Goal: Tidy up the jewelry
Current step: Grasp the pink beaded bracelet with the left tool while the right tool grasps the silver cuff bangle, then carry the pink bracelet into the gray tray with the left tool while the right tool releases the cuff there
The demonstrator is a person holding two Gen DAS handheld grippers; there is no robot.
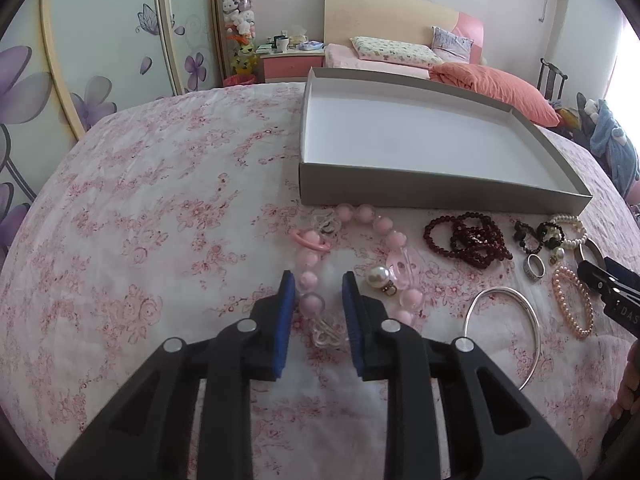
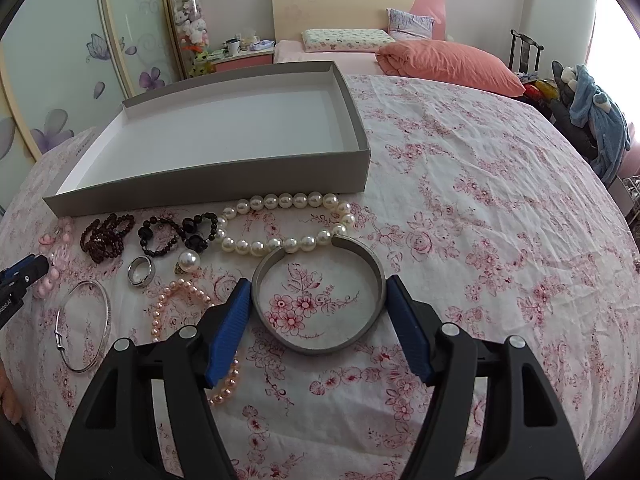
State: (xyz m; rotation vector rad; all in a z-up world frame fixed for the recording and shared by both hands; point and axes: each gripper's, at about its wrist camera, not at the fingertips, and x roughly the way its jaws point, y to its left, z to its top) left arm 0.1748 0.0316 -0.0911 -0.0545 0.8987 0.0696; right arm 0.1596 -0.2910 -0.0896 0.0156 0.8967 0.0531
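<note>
An empty grey box (image 1: 436, 190) (image 2: 224, 184) with a white inside stands on the floral cloth. In front of it lies jewelry. My left gripper (image 1: 318, 282) is open, its blue pads either side of a pink bead necklace (image 1: 310, 280). A pearl earring (image 1: 379, 277), a dark red bead bracelet (image 1: 468, 240) and a thin silver bangle (image 1: 532, 320) lie to its right. My right gripper (image 2: 316, 292) is open around a wide grey cuff bangle (image 2: 320, 346), pads close to its sides. A white pearl necklace (image 2: 286, 200) lies just beyond the cuff.
A black bead bracelet (image 2: 176, 236), a silver ring (image 2: 140, 272), a small pink pearl bracelet (image 2: 188, 292) and the thin bangle (image 2: 86, 320) lie left of the right gripper. A bed with pillows (image 1: 400, 52) and a wardrobe (image 1: 100, 40) stand behind.
</note>
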